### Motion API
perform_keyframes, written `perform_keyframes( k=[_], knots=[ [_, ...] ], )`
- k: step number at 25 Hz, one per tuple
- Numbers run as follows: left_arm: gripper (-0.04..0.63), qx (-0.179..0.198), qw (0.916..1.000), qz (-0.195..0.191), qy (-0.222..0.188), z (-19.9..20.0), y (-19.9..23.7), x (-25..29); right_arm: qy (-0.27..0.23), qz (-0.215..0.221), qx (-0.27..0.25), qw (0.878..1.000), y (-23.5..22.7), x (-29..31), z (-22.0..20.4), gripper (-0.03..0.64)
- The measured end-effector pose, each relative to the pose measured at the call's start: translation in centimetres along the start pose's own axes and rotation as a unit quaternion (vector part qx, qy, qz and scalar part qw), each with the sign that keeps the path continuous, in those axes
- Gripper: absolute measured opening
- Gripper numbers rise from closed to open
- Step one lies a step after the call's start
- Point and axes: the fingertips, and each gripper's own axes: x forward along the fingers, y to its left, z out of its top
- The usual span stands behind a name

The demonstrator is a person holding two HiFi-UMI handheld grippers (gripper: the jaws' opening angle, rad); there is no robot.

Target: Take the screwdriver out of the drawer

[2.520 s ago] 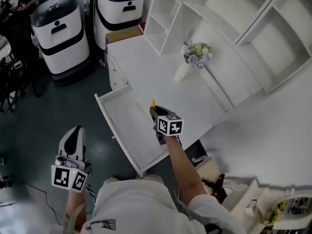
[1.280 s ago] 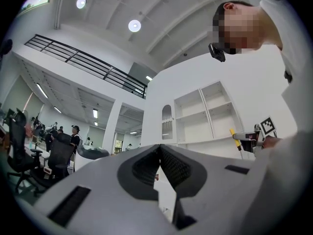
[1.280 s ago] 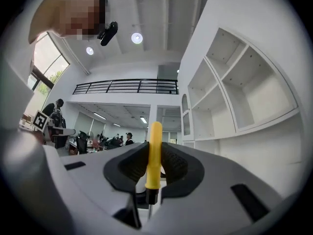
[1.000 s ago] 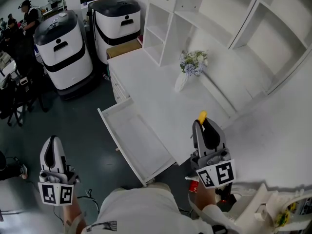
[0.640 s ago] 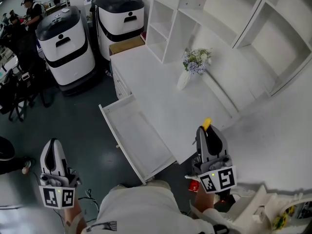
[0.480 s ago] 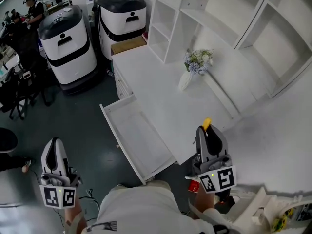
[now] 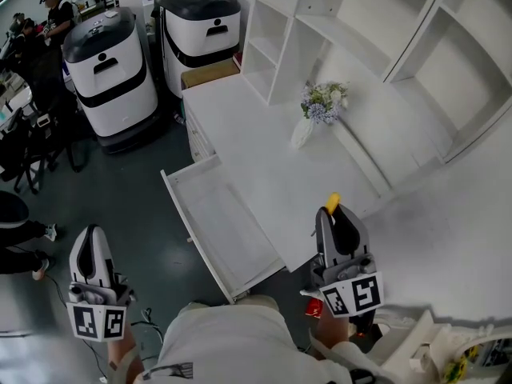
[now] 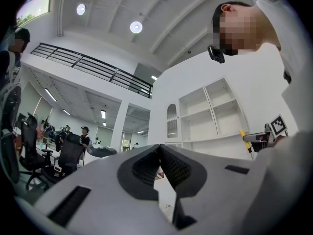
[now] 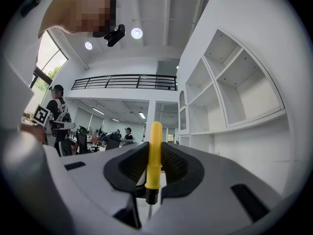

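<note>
In the right gripper view my right gripper [image 9: 155, 148] is shut on the screwdriver [image 9: 155, 131]. Its yellow handle stands up out of the jaws and its thin metal shaft runs down behind them. The head view shows that gripper [image 7: 337, 217] held over the white desk's [image 7: 264, 134] front edge, right of the open drawer [image 7: 214, 218]. The yellow handle tip [image 7: 332, 203] pokes out past the fingers. The drawer is pulled out and only its white bottom shows. My left gripper [image 7: 90, 235] hangs low at the left over the dark floor, pads together [image 8: 159, 147], holding nothing.
A vase of flowers [image 7: 318, 104] stands at the back of the desk, below white shelving [image 7: 376, 30]. Two white-and-black machines [image 7: 112, 54] stand behind the desk's left end. People and chairs [image 7: 24, 54] are at the far left. Clutter [image 7: 448, 350] lies at the bottom right.
The right gripper has carried the screwdriver from over the drawer back and to the right, to the desk's front edge. Over the last second neither gripper has moved much.
</note>
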Motion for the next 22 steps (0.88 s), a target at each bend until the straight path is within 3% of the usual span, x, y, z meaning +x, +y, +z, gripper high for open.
perform_keyframes(
  k=[22],
  knots=[
    [0.015,0.005,0.9999,-0.001,0.011,-0.3,-1.7,1.0,0.006,0.019,0.000,1.000,-0.8,1.3,-1.1,0.087]
  ],
)
